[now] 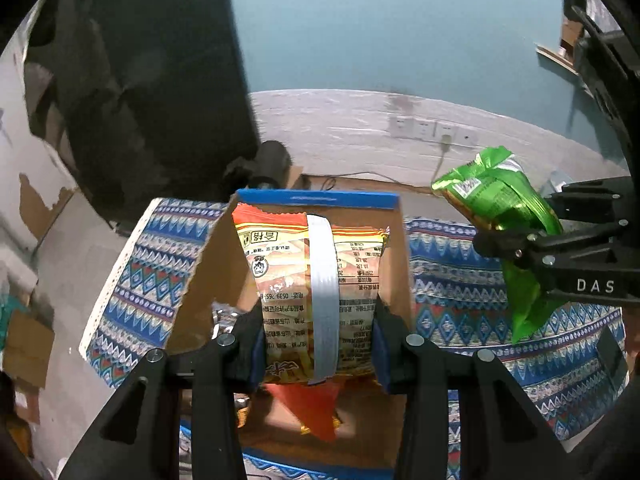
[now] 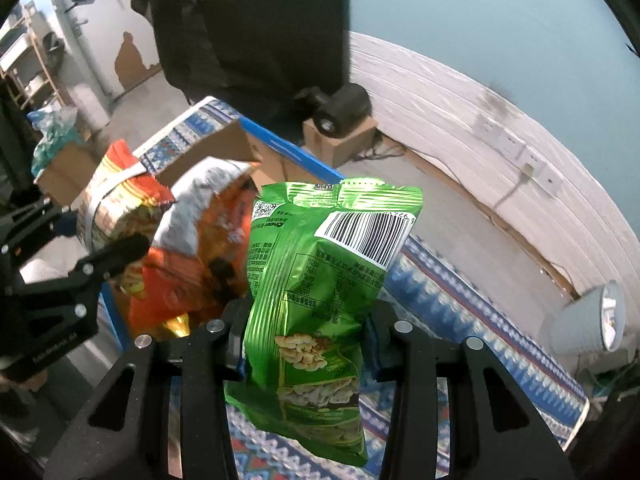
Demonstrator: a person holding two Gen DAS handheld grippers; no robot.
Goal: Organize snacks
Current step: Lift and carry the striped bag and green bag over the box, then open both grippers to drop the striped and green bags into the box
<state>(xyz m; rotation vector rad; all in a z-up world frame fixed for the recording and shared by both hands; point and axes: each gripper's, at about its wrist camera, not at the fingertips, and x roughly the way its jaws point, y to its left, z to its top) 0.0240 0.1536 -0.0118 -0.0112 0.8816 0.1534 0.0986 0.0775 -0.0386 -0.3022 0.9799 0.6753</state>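
Note:
My left gripper is shut on an orange snack bag with a silver seam, held over an open cardboard box with a blue rim. Another orange bag lies inside the box below it. My right gripper is shut on a green snack bag with a barcode, held above the patterned cloth to the right of the box. The green bag and right gripper show at the right of the left wrist view. The left gripper and its orange bag show at left in the right wrist view.
A blue patterned tablecloth covers the table. A silver and orange bag stands in the box. A white cup lies at the table's right. A dark hanging cloth and wall sockets are behind.

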